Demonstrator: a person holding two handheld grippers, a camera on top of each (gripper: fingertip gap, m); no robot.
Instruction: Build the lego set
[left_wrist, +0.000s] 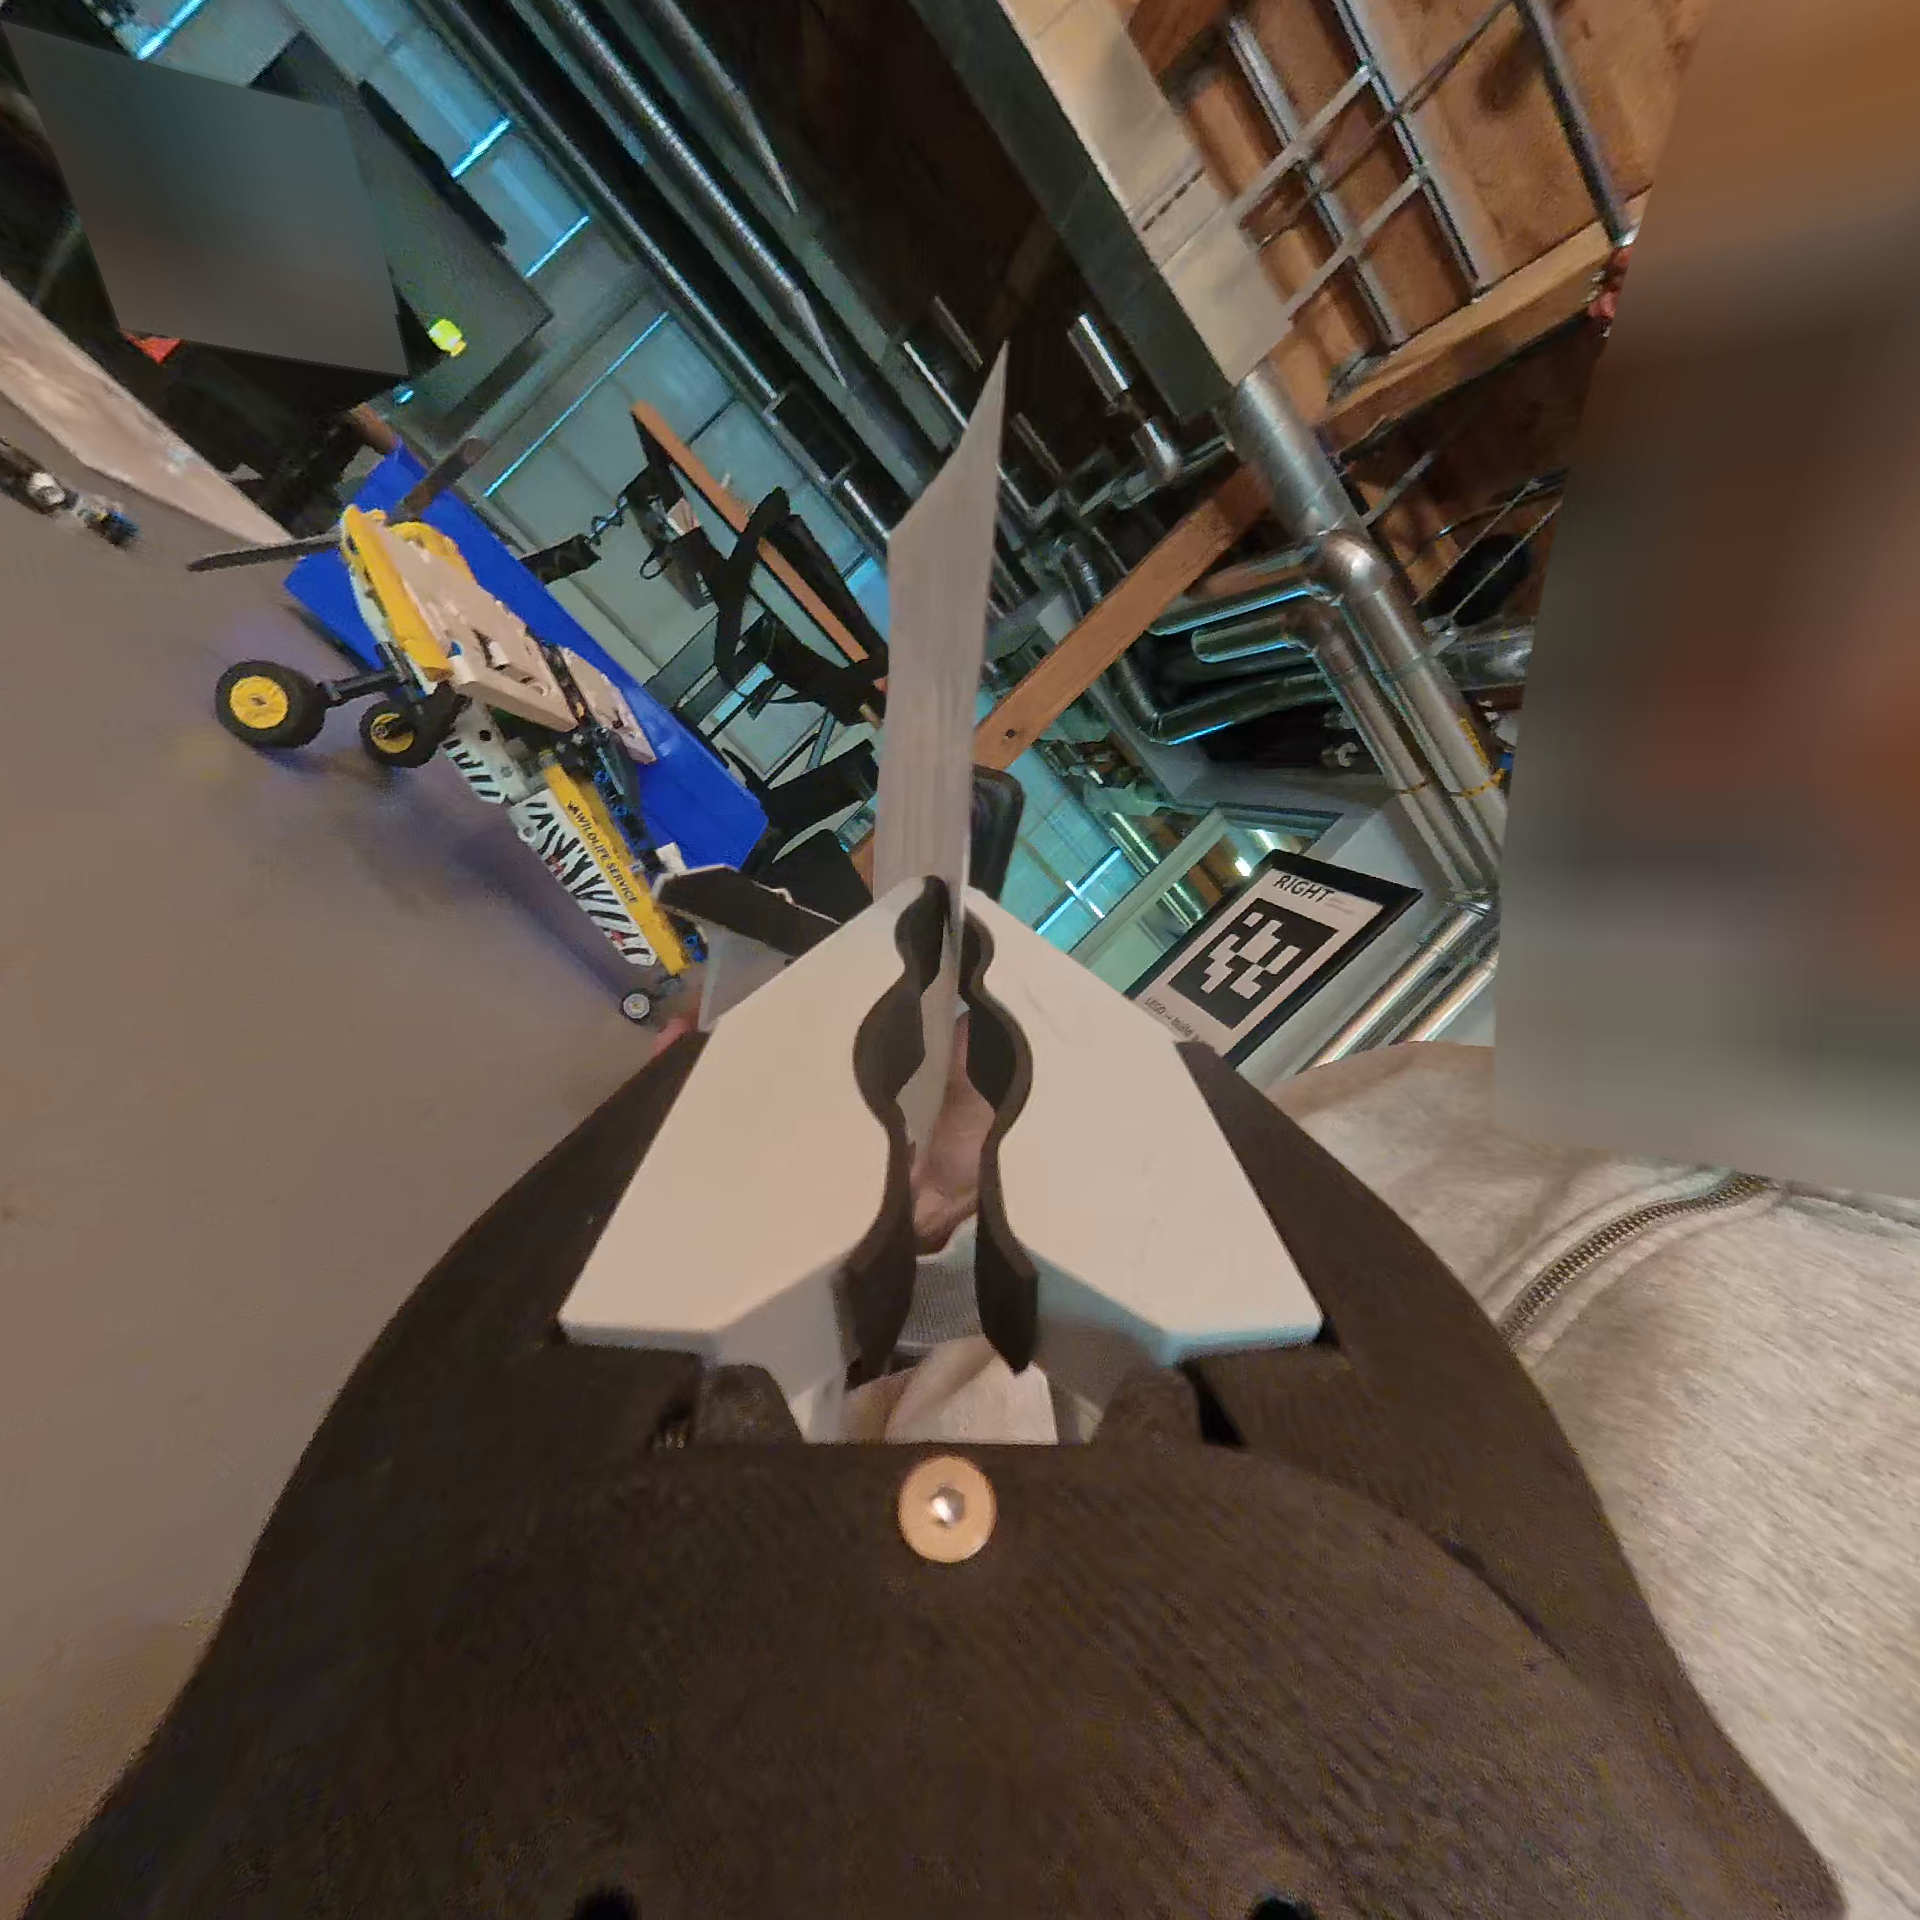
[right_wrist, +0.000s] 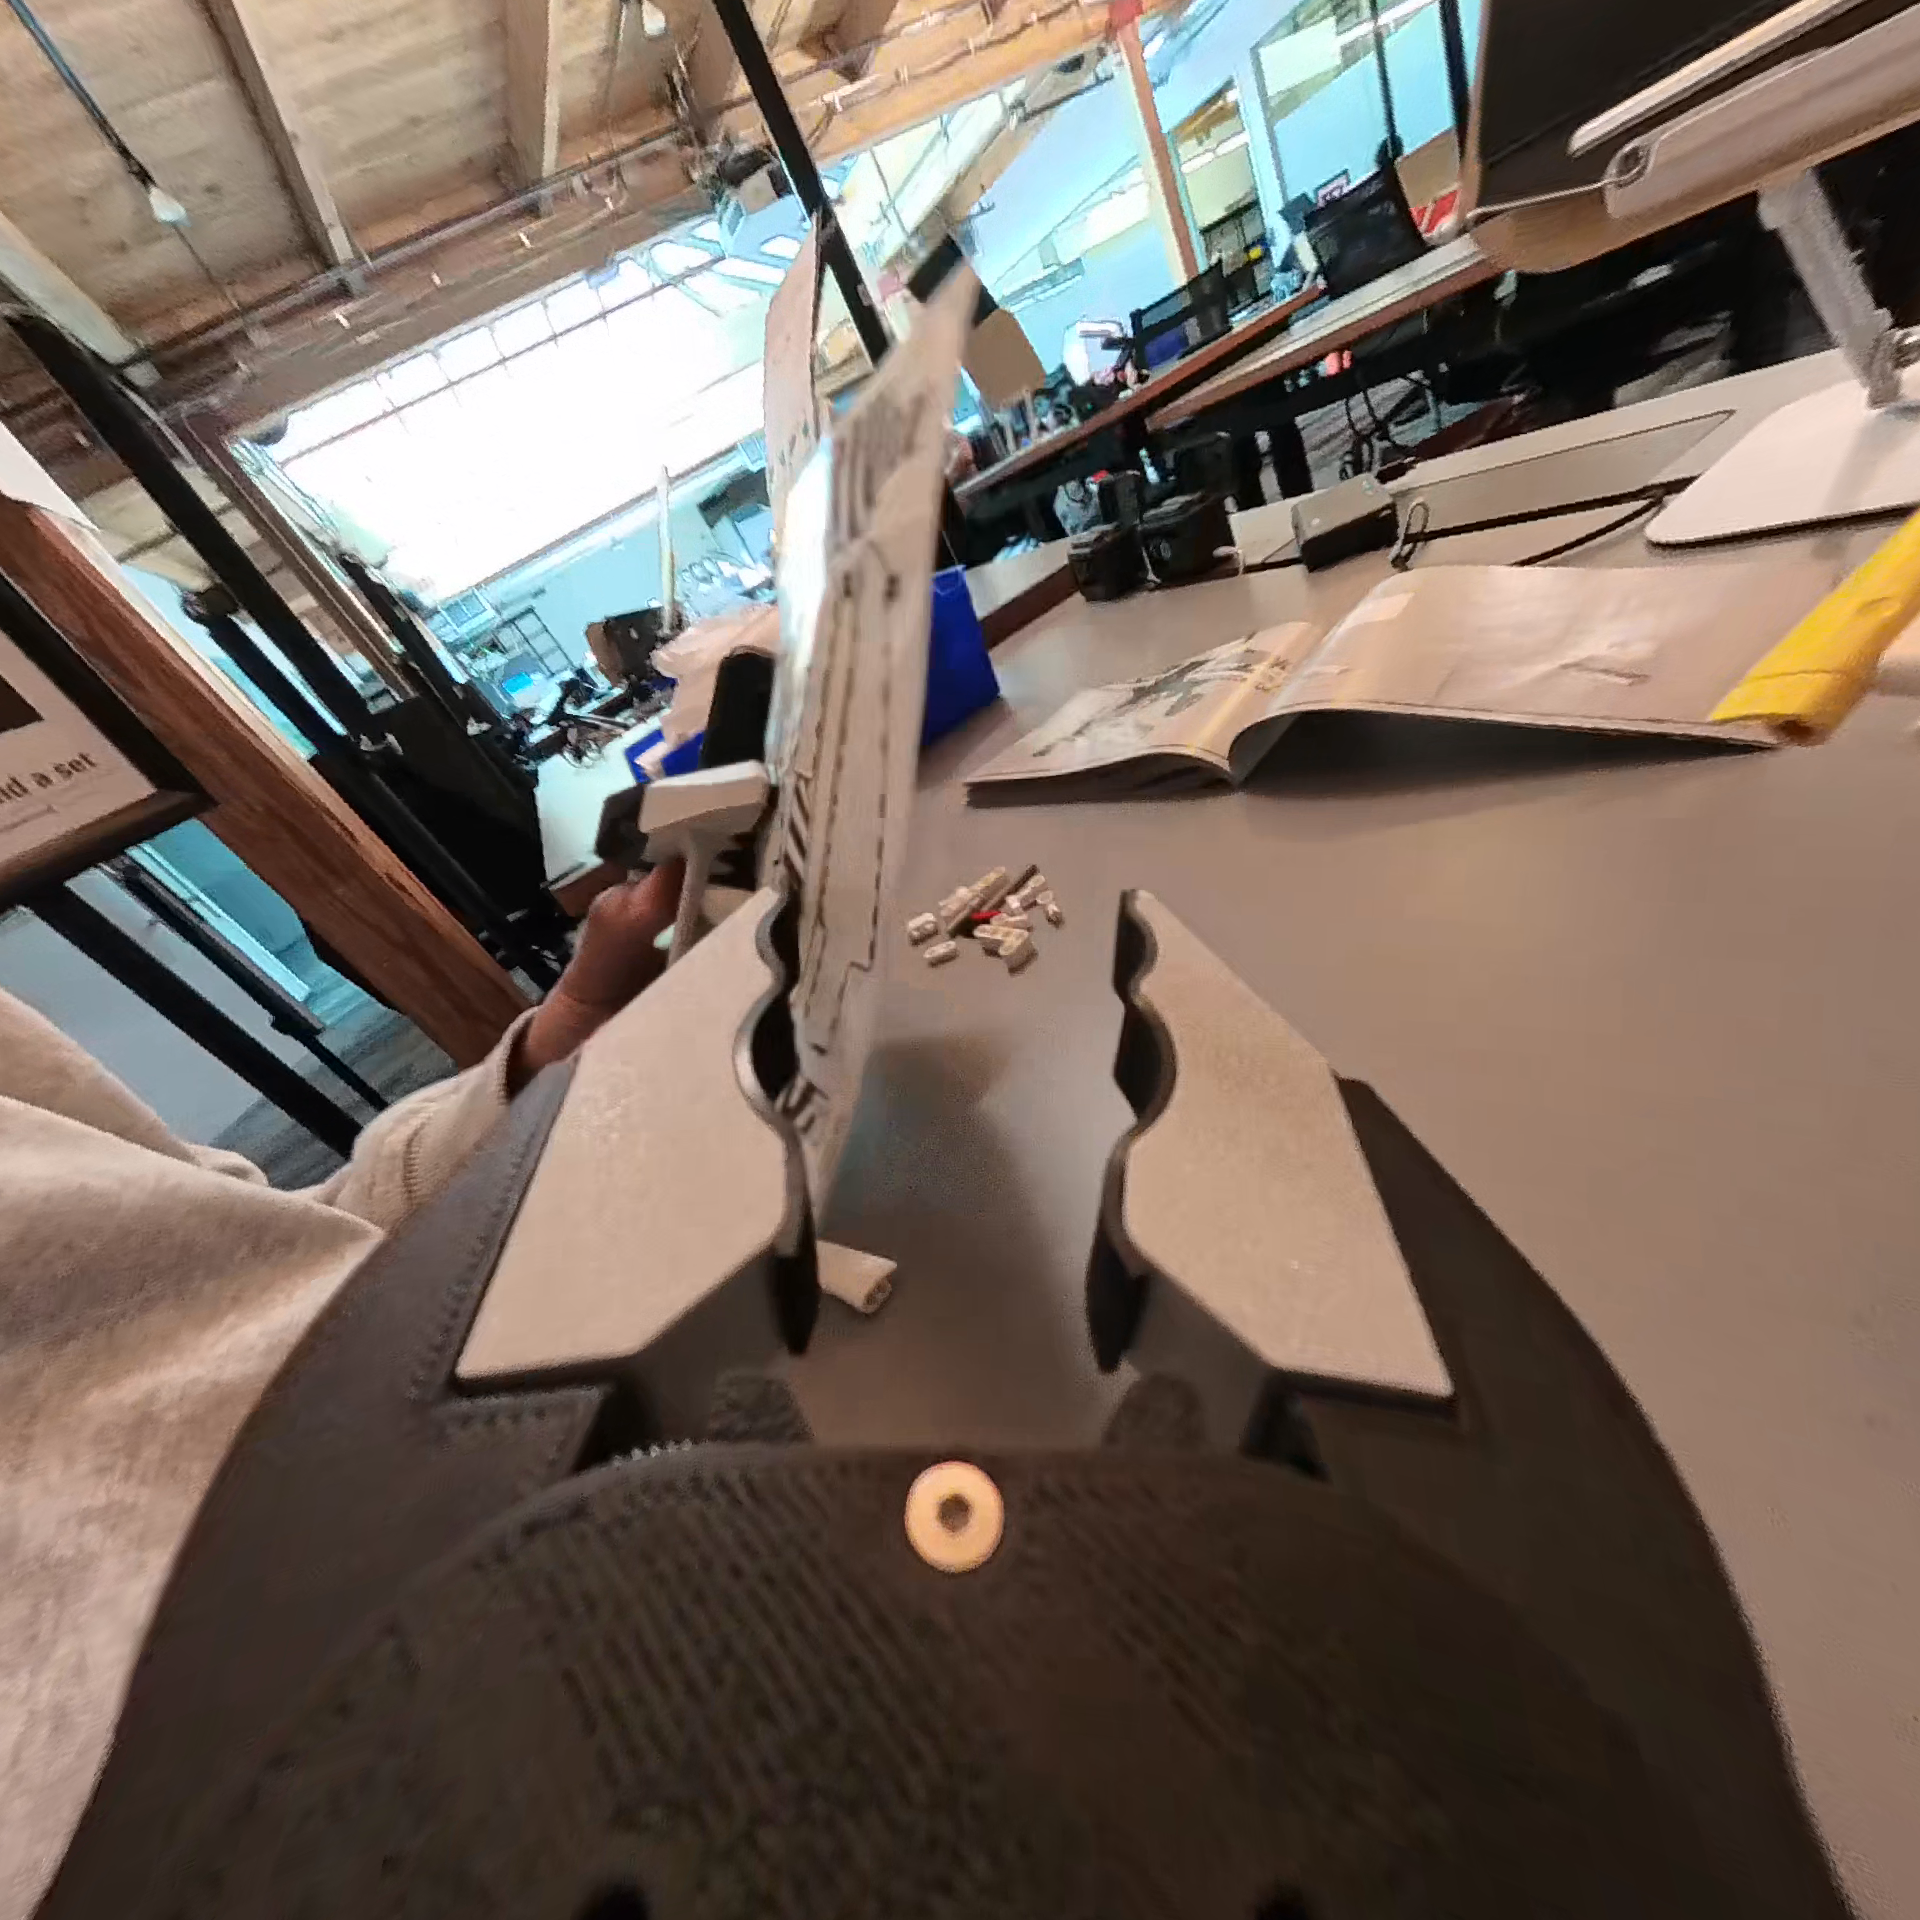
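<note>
In the left wrist view the left tongs are pinched closed on a thin grey-white sheet, which stands edge-on and rises away from the tips; it looks like a sticker or decal sheet for the set, and holding it by one edge probably keeps it taut and clear of the table so the other tongs can work on it. Further off on the table rests the half-built lego model, with yellow-hubbed wheels, white panels and a zebra-striped section, lying against a blue bin. This view alone shows the model; the sheet's printed face is hidden here. In the right wrist view the right tongs stand wide apart, gripping nothing, though the left finger lies right against the sheet, seemingly lined up to take a corner or peel a piece. Here the sheet's face shows dark printed outlines, and the left tongs appear holding its far edge. Only this view shows the small heap of loose lego pieces on the table, one pale piece lying between the fingers, the open instruction booklet beyond, and a blurred yellow part at the right edge.
</note>
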